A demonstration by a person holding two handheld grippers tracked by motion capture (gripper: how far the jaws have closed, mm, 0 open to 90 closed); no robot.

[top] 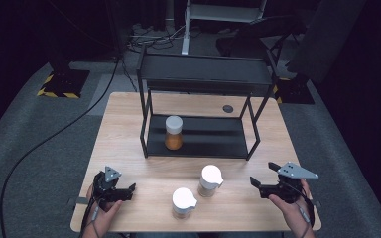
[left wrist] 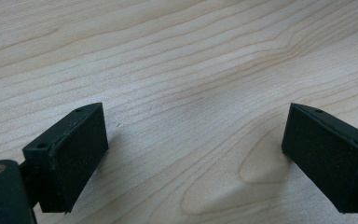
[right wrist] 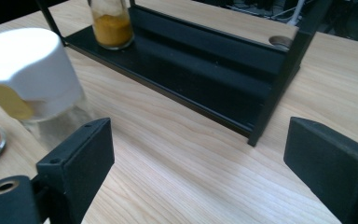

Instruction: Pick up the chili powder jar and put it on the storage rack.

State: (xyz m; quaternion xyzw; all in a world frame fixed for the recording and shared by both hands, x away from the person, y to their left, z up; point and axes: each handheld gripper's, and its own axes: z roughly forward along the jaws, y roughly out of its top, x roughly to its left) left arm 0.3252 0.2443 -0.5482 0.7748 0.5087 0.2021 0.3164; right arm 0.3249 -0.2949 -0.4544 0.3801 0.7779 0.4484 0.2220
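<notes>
Pale wood is the table (top: 129, 129), and the high view shows it whole; a black rack (top: 198, 144) with two shelves stands at the centre of the frame, and on its lower shelf, toward the left, stands a jar of orange powder (top: 173, 133) with a white cap. Two more white-capped jars stand free on the wood in the lower middle of the frame; the nearer jar (top: 183, 202) is lower and a little to the left, the farther jar (top: 210, 180) just beside it at the upper right, the two apart. The left gripper (top: 129, 191) is held at the lower left, the right gripper (top: 259, 184) at the lower right, both well apart from the jars.

The left gripper view gives what the high view cannot; its jaws stand wide open over bare wood grain (left wrist: 186, 84), with nothing between them. The right gripper view shows its own jaws wide open and empty too; the farther jar (right wrist: 28, 74) appears blurred at the upper left, the rack (right wrist: 205, 60) crosses the top, and the jar of orange powder (right wrist: 112, 23) stands at the top edge.
</notes>
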